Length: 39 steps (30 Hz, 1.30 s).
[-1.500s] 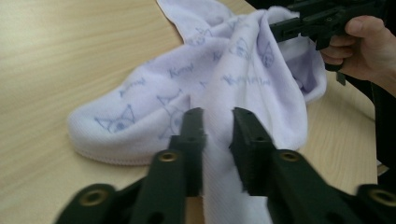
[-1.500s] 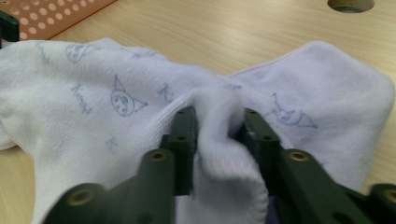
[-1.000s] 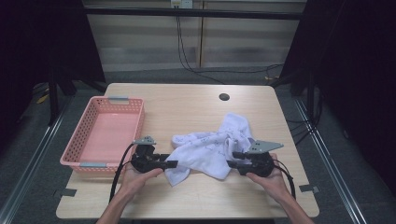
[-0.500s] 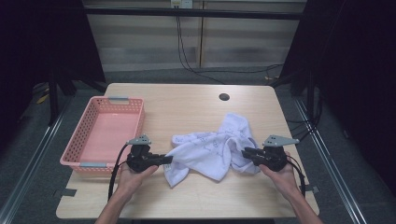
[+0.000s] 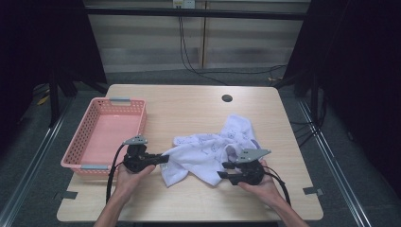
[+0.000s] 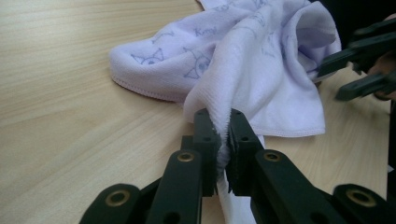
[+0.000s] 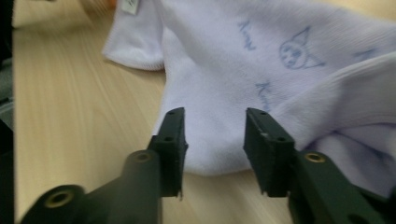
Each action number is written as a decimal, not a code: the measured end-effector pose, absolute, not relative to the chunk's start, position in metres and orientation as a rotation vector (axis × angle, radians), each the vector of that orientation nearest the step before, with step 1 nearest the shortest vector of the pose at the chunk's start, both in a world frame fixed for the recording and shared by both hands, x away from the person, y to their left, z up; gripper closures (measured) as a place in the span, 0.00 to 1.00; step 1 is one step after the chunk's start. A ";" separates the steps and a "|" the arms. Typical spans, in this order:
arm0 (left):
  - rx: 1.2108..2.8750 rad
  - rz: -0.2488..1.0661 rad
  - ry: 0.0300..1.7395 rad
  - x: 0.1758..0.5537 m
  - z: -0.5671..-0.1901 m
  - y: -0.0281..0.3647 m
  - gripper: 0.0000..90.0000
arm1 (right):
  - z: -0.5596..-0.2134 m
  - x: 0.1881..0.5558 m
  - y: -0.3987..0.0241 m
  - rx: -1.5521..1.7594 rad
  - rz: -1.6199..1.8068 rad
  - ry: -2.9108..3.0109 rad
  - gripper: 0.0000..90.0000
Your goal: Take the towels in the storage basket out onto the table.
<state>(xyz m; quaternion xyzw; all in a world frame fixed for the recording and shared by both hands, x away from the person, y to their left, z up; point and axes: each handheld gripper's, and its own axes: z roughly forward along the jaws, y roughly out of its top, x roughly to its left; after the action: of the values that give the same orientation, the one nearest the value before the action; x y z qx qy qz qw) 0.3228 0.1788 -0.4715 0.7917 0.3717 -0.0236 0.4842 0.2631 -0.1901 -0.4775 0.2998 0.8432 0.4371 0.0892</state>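
- Left gripper (image 6: 223, 135) is clenched on a fold of the crumpled white printed terry towel (image 5: 208, 153); a tug could slip it free.
- Right gripper (image 7: 215, 140) is released, the hem just ahead of its jaws; closing early would miss the towel.

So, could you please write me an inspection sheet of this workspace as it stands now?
Surface: wooden table, a dark round hole near its far edge.
Job's things: white printed towel crumpled right of centre; empty pink basket at the left edge.
Clutter: nothing seen.
Grippers: left gripper shut on a towel edge; right gripper open, jaws either side of a towel fold.
Cables: one trails from each gripper toward the person; more cables hang behind the table.
Surroundings: grey floor, dark curtains at the sides.
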 end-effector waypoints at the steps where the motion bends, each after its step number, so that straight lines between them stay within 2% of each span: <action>1: 1.919 -0.060 0.908 0.323 -0.471 0.179 0.93 | -0.485 0.267 -0.185 0.892 1.272 2.535 0.56; 2: 1.914 -0.063 0.905 0.323 -0.471 0.179 0.93 | -0.496 0.270 -0.178 0.882 1.213 2.569 0.52; 5: 1.898 -0.064 0.899 0.324 -0.470 0.180 0.93 | -0.504 0.267 -0.171 0.848 1.160 2.579 0.52; 6: 1.889 -0.062 0.900 0.324 -0.468 0.179 0.93 | -0.505 0.265 -0.170 0.841 1.168 2.579 0.64; 7: 1.890 -0.062 0.892 0.324 -0.467 0.179 0.93 | -0.501 0.266 -0.171 0.849 1.188 2.616 0.86; 10: 1.863 -0.050 0.857 0.322 -0.457 0.177 0.93 | -0.491 0.267 -0.177 0.884 1.259 2.603 0.90; 12: 1.856 -0.039 0.827 0.321 -0.447 0.175 0.93 | -0.466 0.269 -0.194 0.924 1.363 2.527 0.91; 13: 1.849 -0.033 0.816 0.320 -0.443 0.173 0.93 | -0.466 0.269 -0.194 0.924 1.363 2.527 0.91; 19: 1.827 -0.027 0.743 0.323 -0.421 0.152 0.92 | -0.417 0.272 -0.240 1.009 1.537 2.329 0.91; 23: 1.833 -0.050 0.701 0.323 -0.417 0.131 0.80 | -0.403 0.273 -0.267 1.074 1.532 2.227 0.91; 25: 1.859 -0.051 0.693 0.323 -0.420 0.123 0.76 | -0.405 0.275 -0.281 1.129 1.518 2.179 0.91; 26: 1.884 -0.038 0.707 0.324 -0.425 0.122 0.66 | -0.412 0.279 -0.293 1.181 1.501 2.152 0.91; 28: 1.894 -0.034 0.715 0.324 -0.429 0.123 0.64 | -0.416 0.281 -0.299 1.203 1.491 2.145 0.91; 29: 1.899 -0.044 0.725 0.324 -0.433 0.124 0.57 | -0.425 0.285 -0.307 1.245 1.474 2.134 0.91; 30: 1.905 -0.057 0.730 0.324 -0.437 0.125 0.57 | -0.425 0.285 -0.307 1.245 1.474 2.134 0.91; 35: 1.979 -0.116 0.754 0.315 -0.467 0.131 0.45 | -0.450 0.295 -0.314 1.329 1.427 2.141 0.90; 39: 1.975 -0.113 0.710 0.314 -0.467 0.121 0.45 | -0.460 0.299 -0.314 1.357 1.391 2.159 0.89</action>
<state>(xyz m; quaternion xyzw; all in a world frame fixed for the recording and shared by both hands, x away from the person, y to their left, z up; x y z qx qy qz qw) 0.3136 0.1213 -0.4673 0.8156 0.2932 -0.0466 0.4966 0.2990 -0.3137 -0.4605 0.4639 0.7381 0.4754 0.1181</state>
